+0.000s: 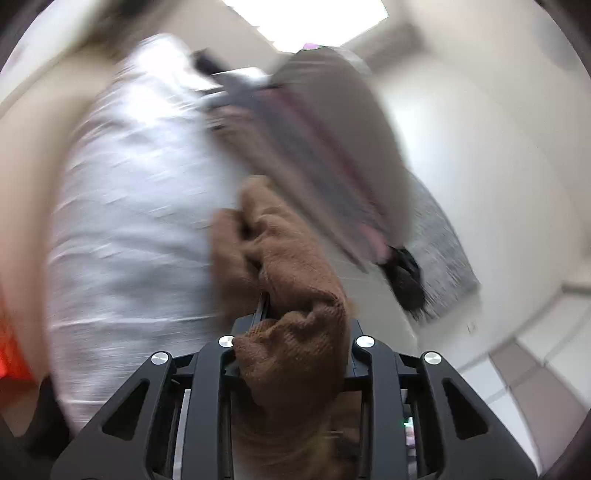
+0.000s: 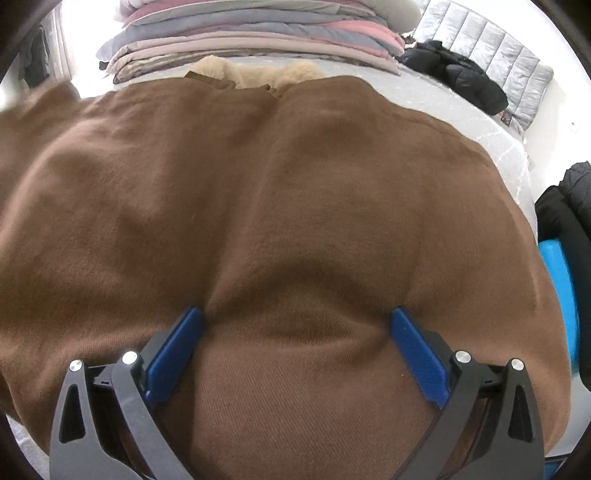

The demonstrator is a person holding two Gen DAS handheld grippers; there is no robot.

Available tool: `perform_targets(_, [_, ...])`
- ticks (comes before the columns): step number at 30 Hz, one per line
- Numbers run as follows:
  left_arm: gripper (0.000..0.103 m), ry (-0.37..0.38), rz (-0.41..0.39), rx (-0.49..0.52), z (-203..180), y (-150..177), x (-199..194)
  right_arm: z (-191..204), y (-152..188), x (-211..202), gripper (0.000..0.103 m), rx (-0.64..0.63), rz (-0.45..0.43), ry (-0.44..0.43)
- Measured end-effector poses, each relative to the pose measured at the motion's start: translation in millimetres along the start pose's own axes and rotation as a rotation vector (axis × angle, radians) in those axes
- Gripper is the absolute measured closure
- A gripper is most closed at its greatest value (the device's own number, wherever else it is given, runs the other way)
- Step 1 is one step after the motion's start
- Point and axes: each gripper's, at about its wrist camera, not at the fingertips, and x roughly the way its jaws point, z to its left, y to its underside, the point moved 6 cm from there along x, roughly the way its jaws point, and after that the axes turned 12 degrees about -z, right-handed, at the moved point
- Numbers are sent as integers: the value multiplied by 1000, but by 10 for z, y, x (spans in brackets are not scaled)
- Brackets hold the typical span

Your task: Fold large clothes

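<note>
Both grippers are on the same brown coat. Left gripper (image 1: 291, 314) is clamped on a bunched fold of coat (image 1: 291, 295), which spills out between its fingers and hangs down over the black linkage toward the camera. That view is tilted upward and smeared by motion: a person in a white top (image 1: 140, 192) fills the left side, a ceiling light (image 1: 306, 18) glows at the top, and a blurred stack of bedding (image 1: 317, 140) crosses the middle with a dark garment (image 1: 404, 280) at its lower end.

Right gripper (image 2: 297, 325) stands wide apart, its blue pads (image 2: 177, 350) pressed down into the cloth with a mound of fabric bulging up between them; it grips nothing. From this wrist the coat (image 2: 258, 184) lies spread across a pale bed (image 2: 491, 136), covering most of it, with a tan fur collar (image 2: 258, 74) at its far edge. Just beyond the collar sits a stack of folded quilts (image 2: 258, 33) in grey, pink and beige. To the far right lie a black jacket (image 2: 461, 77) and a silver padded jacket (image 2: 491, 48). Beside the bed's right edge are another dark garment (image 2: 569, 206) and something bright blue (image 2: 561, 288).
</note>
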Motion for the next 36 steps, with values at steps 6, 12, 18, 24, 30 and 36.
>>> perform_targets(6, [79,201,94,298,-1758,678,334,-508,-168,-232,6,376,106,-480])
perform_targets(12, [78,269,353,549,-2465,2399,780,-1887,148,-334,7,1082,31,-1050])
perform_targets(18, [48,224,569,854,-2409,3650,895,-2448,669,-18,13,1290,43,-1268])
perform_targets(24, [35,275,537,995,-2573,3380,386,-2648,561,-120,7,1102,40,-1152])
perform_targets(30, [31,305,466,841,-2463,2633,-133,-2846,-48,-645,7,831,-173,-1018])
perform_targets(36, [25,167,358,646,-1868,1754,-74,-2380,-563,-2,7,709,106,-1064])
